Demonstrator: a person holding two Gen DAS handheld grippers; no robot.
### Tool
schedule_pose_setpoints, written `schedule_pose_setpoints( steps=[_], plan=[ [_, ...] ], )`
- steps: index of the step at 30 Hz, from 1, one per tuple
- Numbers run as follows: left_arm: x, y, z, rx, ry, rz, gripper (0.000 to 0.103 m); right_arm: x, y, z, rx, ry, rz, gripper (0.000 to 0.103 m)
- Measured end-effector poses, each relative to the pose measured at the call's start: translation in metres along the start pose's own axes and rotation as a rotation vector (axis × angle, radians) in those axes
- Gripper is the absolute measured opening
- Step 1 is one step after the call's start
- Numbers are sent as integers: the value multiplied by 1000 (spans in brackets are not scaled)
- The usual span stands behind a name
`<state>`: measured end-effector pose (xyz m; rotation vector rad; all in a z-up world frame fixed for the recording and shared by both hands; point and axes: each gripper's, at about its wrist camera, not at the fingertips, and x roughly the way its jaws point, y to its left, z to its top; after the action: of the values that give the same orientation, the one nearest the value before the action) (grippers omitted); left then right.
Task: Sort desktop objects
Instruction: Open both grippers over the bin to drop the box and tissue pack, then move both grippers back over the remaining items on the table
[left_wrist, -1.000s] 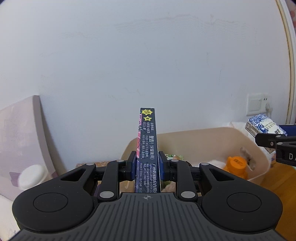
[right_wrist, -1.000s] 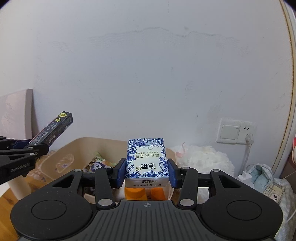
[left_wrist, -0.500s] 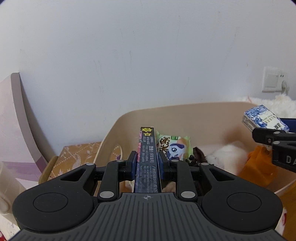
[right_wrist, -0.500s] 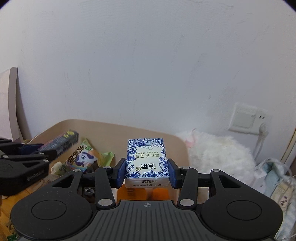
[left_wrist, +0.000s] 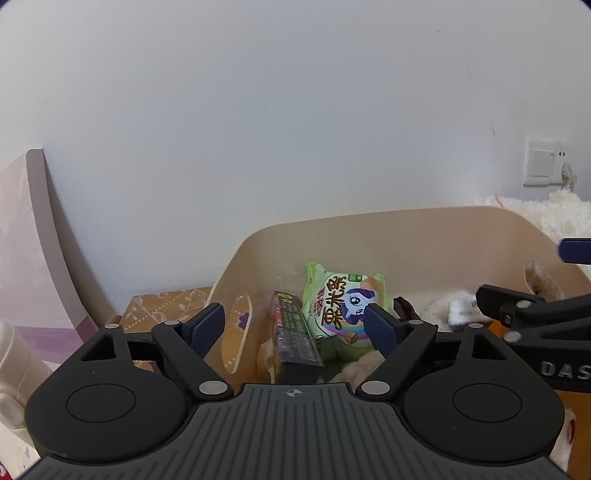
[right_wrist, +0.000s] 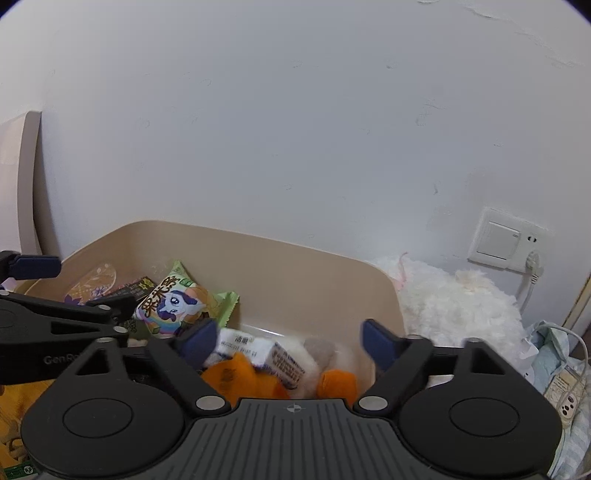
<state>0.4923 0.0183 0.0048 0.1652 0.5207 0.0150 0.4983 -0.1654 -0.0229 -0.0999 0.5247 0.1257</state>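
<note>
Both jaws have just been opening: the left gripper (left_wrist: 295, 325) is letting the dark box (left_wrist: 293, 338) drop at the bottom middle, and the right gripper (right_wrist: 288, 341) is letting the blue carton (right_wrist: 266, 354) drop into the tan bin (right_wrist: 314, 266); lifting straight up is best.

— What do I have behind the work area?

— I see a plain white wall (right_wrist: 295, 129) with a switch-and-socket plate (right_wrist: 506, 242) low on the right, a white plug (right_wrist: 532, 264) in it. Below sits a fluffy white heap (right_wrist: 454, 306). Far left, a pale board (left_wrist: 33, 240) leans against the wall.
</note>
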Motion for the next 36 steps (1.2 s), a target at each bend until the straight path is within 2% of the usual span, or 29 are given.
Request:
schedule_pose_setpoints(
  steps=[4,6,19,28,36],
  plan=[
    [-5,-2,3,-4,1,-9,84,-10,-8,1,31,-12,-4,102],
    [-1,4,15,13,0,-11,85,-16,-10,1,31,-19,-10,103],
    [-56,29,-5,56,-23,-2,86,-73,-15,-24,15,-47,-34,103],
    [-91,53,-19,78,-46,-37,86,-128,0,-49,39,-134,-19,103],
    [-103,75,-44,185,-21,-138,86,-171,18,-82,75,-159,27,103]
  ],
)
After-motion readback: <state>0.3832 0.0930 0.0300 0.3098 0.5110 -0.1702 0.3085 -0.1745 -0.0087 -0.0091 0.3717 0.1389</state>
